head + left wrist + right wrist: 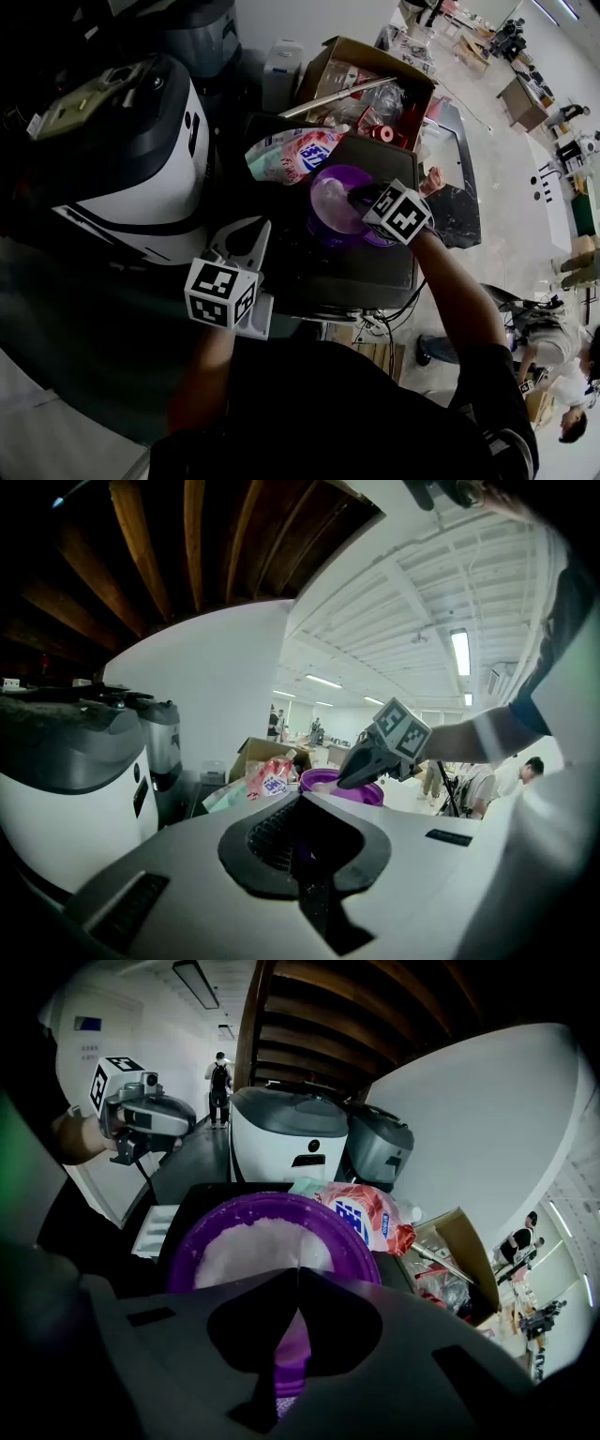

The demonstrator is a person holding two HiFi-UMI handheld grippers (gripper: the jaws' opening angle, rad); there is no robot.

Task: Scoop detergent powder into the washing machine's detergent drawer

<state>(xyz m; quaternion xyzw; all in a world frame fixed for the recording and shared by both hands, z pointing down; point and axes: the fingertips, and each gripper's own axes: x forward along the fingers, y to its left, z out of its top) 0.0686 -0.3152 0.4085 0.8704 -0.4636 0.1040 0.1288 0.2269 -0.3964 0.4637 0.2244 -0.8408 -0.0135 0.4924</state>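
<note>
Right gripper (pixel 298 1271) fills the bottom of its own view, its jaws clenched on a purple scoop (pixel 287 1358). Only a translucent strip of the scoop shows between them. Just past the jaw tips sits the purple bowl (pixel 184 1251), and the tips hang over its near rim. In the head view this gripper reaches in from the right, over the bowl's right side.

White detergent powder (pixel 253 1246) lies heaped in the bowl, grainy and pale. It rises nearly to the rim at the back, and a few specks cling to the purple wall. Touching the bowl's far side is a pink and white detergent bag (pixel 366 1218) with blue print, lying on its side.

Left gripper (pixel 302 801) is held well apart from the bowl, nearer the person, pointing toward it. Its jaws are pressed together. A faint purple tint shows in the gap, and I cannot tell what it is.

Bowl and bag rest on a dark tabletop (pixel 370 267). A white compartmented tray (pixel 153 1225) lies at the bowl's left, close to the table edge. Beyond the bag stand a white-and-black rounded machine (pixel 286 1143) and a grey one (pixel 380 1152). An open cardboard box (pixel 319 67) crowds the far right. Bare table shows on the person's side of the bowl.
</note>
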